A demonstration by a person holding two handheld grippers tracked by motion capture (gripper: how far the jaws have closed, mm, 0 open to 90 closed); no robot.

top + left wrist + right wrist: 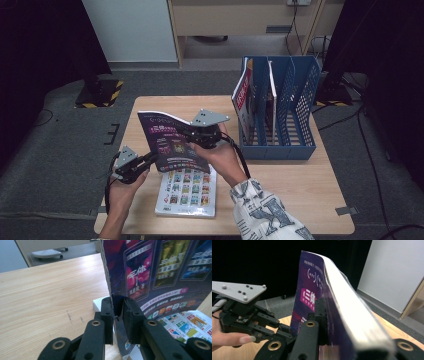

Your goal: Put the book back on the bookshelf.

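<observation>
A purple book stands upright above the table, held between both grippers. My left gripper is at its lower left corner; in the left gripper view its jaws flank the bottom edge of the purple cover closely. My right gripper is shut on the book's right side. The right gripper view looks along the thick book, which sits between that gripper's jaws, and the left gripper reaches its cover from the left.
A white book with coloured tiles lies flat on the wooden table under the held one. A blue file rack with upright books stands at the back right. The floor around is dark.
</observation>
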